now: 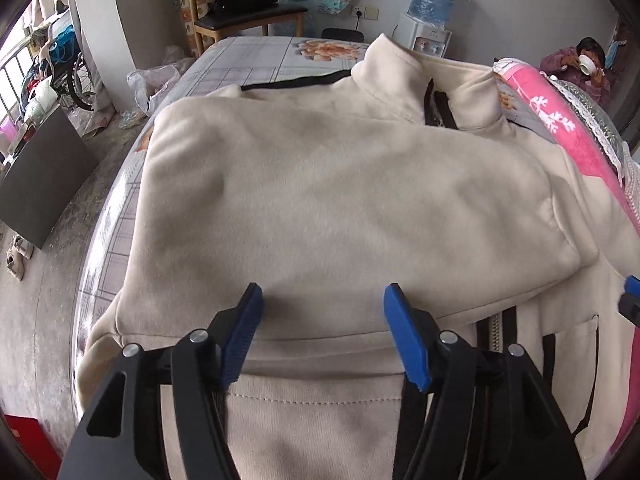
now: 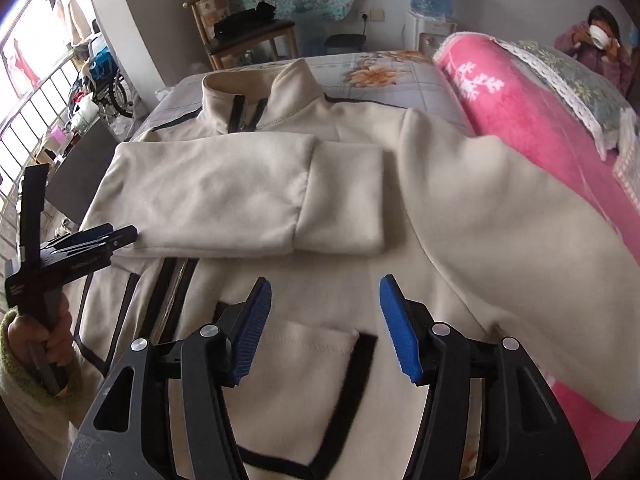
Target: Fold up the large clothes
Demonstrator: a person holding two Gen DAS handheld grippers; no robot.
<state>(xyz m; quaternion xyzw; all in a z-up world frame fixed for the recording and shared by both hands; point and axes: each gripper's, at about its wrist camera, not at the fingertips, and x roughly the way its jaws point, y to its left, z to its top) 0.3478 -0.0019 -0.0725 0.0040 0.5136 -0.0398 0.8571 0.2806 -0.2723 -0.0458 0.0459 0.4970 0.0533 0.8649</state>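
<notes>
Two blue-padded black grippers hang over a cream fleece zip-up jacket with black trim [image 1: 340, 200], which lies spread front-up on a bed with a grey checked, flower-printed sheet [image 1: 256, 60]. The left gripper [image 1: 323, 300] has its jaws spread wide, nothing between them, and its pads hover just above the lower edge of the sleeve folded across the chest. The right gripper [image 2: 325, 292] is equally wide apart and empty, poised above the jacket's lower front near the black-edged patch pocket [image 2: 320, 380].

One sleeve [image 2: 224, 196] lies flat across the chest, its cuff ending near the middle. The other sleeve [image 2: 520, 240] sprawls outward toward a rolled pink blanket [image 2: 520, 112] at the bed's side. The stand-up collar [image 2: 256, 88] points to the far end of the bed, with the zipper [image 2: 168, 300] running down the front.
</notes>
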